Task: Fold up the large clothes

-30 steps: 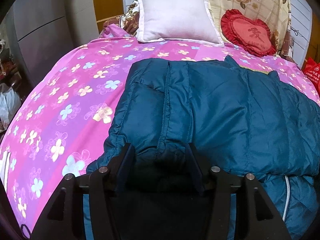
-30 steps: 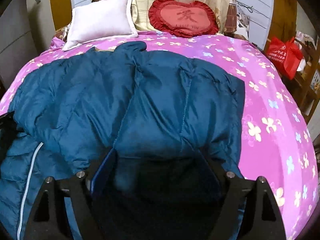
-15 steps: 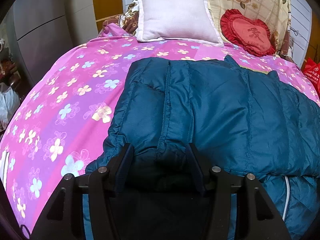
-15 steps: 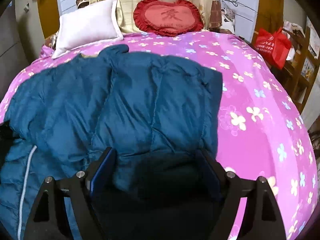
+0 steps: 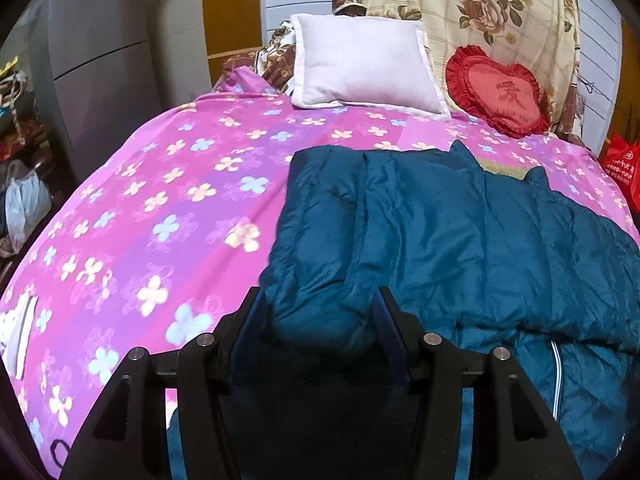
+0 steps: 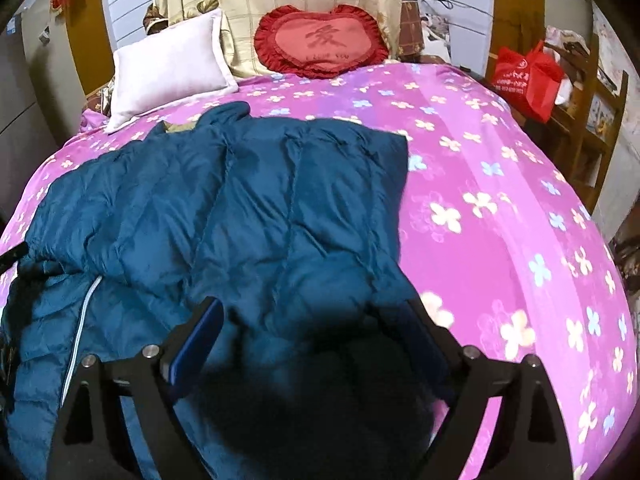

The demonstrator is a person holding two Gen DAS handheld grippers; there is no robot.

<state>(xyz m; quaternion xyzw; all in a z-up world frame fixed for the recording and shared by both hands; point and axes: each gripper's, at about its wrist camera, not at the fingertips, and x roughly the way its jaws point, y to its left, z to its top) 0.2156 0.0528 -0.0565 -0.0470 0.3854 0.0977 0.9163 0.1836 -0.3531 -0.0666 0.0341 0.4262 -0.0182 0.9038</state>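
Two grippers working a teal puffer jacket [image 5: 460, 232] on a pink floral bedspread [image 5: 160, 200].
Left gripper [image 5: 318, 316] is pinching a jacket fold; right gripper [image 6: 312, 320] has just been opening, its fingers standing clear of the fabric between them.

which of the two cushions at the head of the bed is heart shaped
The red frilled heart cushion, with a character on its face; the plain white rectangular pillow leans beside it.

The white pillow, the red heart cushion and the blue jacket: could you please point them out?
white pillow [image 5: 366, 66], left wrist view, its centre.
red heart cushion [image 6: 322, 42], right wrist view, its face.
blue jacket [image 6: 280, 208], right wrist view, folded top panel.
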